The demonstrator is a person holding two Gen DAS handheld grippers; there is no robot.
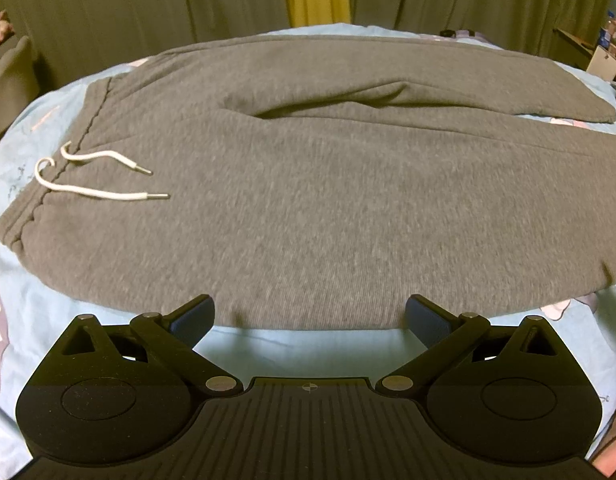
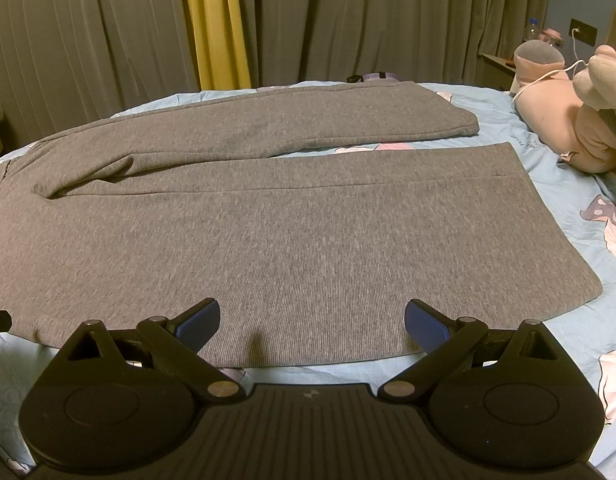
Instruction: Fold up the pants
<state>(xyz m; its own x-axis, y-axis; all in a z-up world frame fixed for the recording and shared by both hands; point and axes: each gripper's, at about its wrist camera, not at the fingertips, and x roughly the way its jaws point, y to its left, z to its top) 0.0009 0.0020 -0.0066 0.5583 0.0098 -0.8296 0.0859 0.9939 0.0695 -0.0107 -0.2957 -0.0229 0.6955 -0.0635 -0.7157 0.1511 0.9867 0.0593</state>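
Left wrist — one pants, flat

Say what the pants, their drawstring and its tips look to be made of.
Pants: heathered grey knit, likely cotton fleece; matte, fine ribbed texture. Drawstring: white woven cord, soft-looking. Its tips: probably metal, given the dull silvery look; coated plastic is possible.

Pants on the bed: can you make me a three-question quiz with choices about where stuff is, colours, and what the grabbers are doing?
1. Where is the drawstring on the pants?
A. left end
B. right end
C. middle

2. What colour is the sheet?
A. red
B. light blue
C. black

3. How are the left gripper and right gripper?
A. both open
B. both shut
C. holding pants

Answers: 1 A, the white cords lie at the waistband on the left. 2 B, pale blue shows around the pants. 3 A, each gripper's fingers stand wide apart, empty.
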